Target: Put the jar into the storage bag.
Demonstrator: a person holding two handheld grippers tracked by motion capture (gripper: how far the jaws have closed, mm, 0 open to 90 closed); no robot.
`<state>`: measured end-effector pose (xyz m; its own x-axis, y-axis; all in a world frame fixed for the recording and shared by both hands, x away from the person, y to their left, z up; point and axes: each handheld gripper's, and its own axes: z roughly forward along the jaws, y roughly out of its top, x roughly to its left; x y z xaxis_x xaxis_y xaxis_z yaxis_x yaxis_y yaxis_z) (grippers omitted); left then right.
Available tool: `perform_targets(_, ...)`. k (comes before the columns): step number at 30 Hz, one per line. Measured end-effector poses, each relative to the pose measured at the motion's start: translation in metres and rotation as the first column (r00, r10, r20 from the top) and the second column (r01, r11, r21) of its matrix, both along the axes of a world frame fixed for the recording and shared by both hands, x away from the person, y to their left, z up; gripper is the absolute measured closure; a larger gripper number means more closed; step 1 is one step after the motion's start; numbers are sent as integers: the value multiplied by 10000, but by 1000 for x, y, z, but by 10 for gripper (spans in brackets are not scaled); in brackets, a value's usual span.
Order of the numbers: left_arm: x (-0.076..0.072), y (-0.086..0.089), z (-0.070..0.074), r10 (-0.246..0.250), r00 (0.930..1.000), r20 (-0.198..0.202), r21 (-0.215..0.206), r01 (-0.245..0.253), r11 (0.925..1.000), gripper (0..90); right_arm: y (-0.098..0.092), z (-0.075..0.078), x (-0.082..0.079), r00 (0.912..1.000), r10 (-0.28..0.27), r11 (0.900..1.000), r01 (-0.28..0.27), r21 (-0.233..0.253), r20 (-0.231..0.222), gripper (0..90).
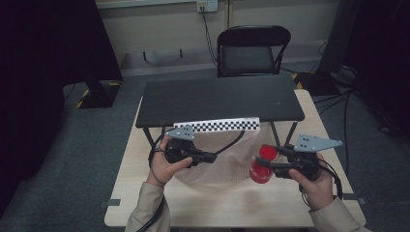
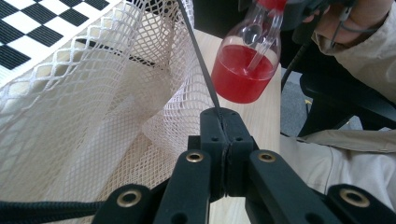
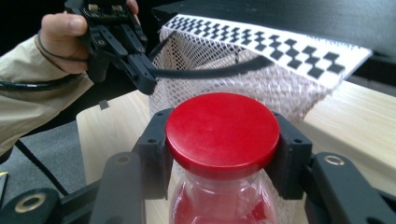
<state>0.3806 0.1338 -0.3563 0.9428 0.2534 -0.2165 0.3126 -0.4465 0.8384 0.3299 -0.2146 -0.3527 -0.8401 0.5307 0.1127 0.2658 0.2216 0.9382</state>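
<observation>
- Bottle (image 1: 261, 166): clear plastic, red cap, part-filled with red liquid. Held tilted above the right half of the tabletop (image 1: 145, 193), just beside the net bag, cap toward the far edge. Likely bound for the bag.
- Right gripper (image 1: 270, 162): fingers (image 3: 152, 154) closed on the bottle's neck just under the cap (image 3: 222, 128); a neck grip leaves the body free to slide into an opening.
- Net bag (image 1: 212, 164): white mesh, lying at the middle of the tabletop, its far side running under a raised black shelf (image 1: 217, 99) with a checkered strip (image 1: 217, 125) along its near edge.
- Black cord (image 3: 201, 72): the bag's drawstring, stretched taut from the mesh.
- Left gripper (image 1: 210, 157): fingers (image 2: 212, 140) clamped shut on the cord, apparently pulling it to lift the bag's mouth toward the bottle.
- Folding chair (image 1: 254, 48): beyond the far edge, unused.
</observation>
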Motion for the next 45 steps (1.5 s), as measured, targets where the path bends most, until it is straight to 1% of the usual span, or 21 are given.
perform_targets(7, 0, 0, 0, -45, 10000, 6, 3, 45, 10000, 895, 6, 19, 4, 9996, 140, 9998, -136, -174, 225, 489)
perform_targets(10, 0, 0, 0, -27, 10000, 11, -69, 27, 10000, 895, 7, 26, 6, 9994, 189, 9998, -186, -86, 290, 489)
perform_targets(14, 0, 0, 0, -46, 10000, -13, -28, 46, 10000, 895, 10, 34, 8, 9989, 195, 9997, -189, -134, 425, 489)
perform_targets(21, 1, 0, -1, -72, 10000, -28, -49, 72, 10000, 895, 14, 49, 12, 9980, 266, 9996, -270, 62, 581, 489)
perform_targets(24, 1, 0, -1, -76, 10000, -32, -42, 76, 10000, 895, 16, 56, 14, 9973, 265, 9996, -268, 30, 689, 489)
perform_targets(27, 1, 1, -1, -88, 10000, -26, -44, 87, 10000, 895, 18, 62, 17, 9972, 290, 9995, -300, 132, 692, 489)
perform_targets(31, 0, 0, -1, -92, 10000, -24, -51, 92, 9999, 894, 21, 71, 18, 9961, 349, 9992, -362, 145, 816, 490)
perform_targets(36, 0, 0, 0, -97, 9999, -28, -54, 97, 9999, 894, 25, 80, 20, 9952, 424, 9988, -445, 223, 885, 490)
perform_targets(40, 0, 0, -1, -118, 9999, -18, -36, 118, 9999, 894, 31, 85, 22, 9942, 467, 9986, -487, 183, 972, 489)
perform_targets(45, 0, 0, -1, -138, 9999, -5, -82, 138, 9999, 893, 38, 91, 25, 9933, 515, 9982, -544, 248, 1035, 489)
